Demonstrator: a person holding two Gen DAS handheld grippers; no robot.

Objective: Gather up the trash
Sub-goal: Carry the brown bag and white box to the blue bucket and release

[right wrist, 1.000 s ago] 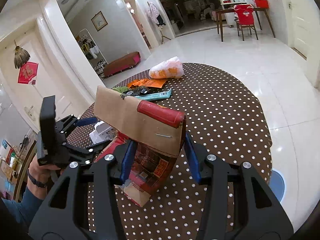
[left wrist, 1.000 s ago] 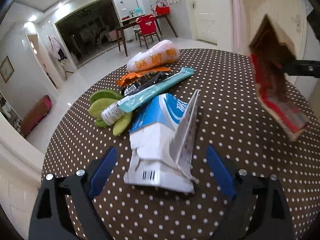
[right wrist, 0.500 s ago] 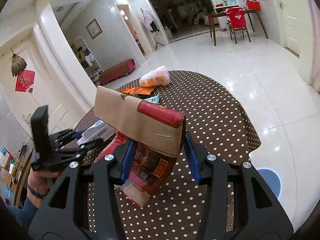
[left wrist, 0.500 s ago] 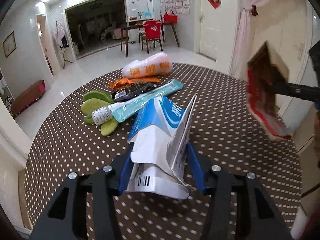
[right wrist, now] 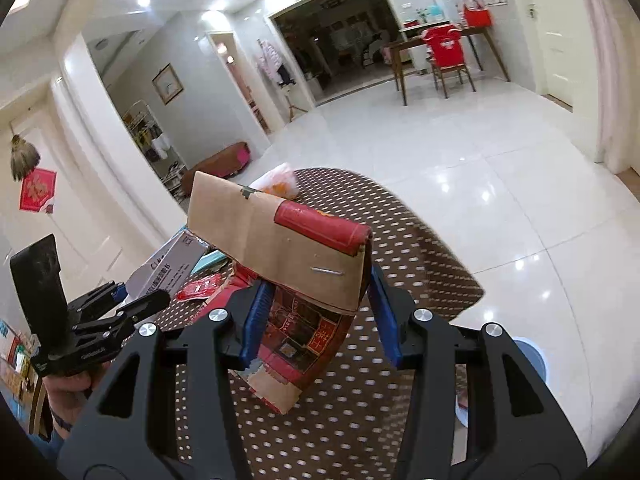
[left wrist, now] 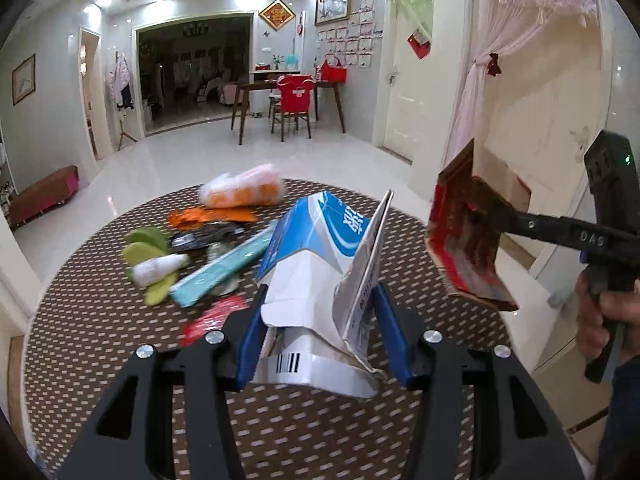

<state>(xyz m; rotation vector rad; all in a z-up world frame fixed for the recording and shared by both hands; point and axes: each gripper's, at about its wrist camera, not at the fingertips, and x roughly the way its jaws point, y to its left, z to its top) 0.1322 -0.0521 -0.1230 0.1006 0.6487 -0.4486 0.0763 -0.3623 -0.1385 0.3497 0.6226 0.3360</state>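
My left gripper (left wrist: pixel 320 332) is shut on a crushed blue and white carton (left wrist: pixel 320 280), held above the round dotted table (left wrist: pixel 100 340). My right gripper (right wrist: pixel 316 316) is shut on a torn red and brown cardboard box (right wrist: pixel 288 248), also lifted off the table; in the left wrist view that box (left wrist: pixel 468 240) hangs at the right. On the table lie a teal tube (left wrist: pixel 224 272), a small white bottle (left wrist: pixel 158 270), green peels (left wrist: pixel 144 248), a red wrapper (left wrist: pixel 212 318), an orange wrapper (left wrist: pixel 208 214) and a white and orange bag (left wrist: pixel 244 190).
A blue and white bin (right wrist: pixel 528 356) stands on the floor beyond the table's right edge. White tiled floor surrounds the table. A wooden table with a red-covered chair (left wrist: pixel 296 100) stands far back. A person's hand (left wrist: pixel 600 320) grips the right tool.
My left gripper closed on the carton and lifted it off the table. Both grippers rose and moved back, with the red box carried along. A red wrapper came into sight where the carton lay.
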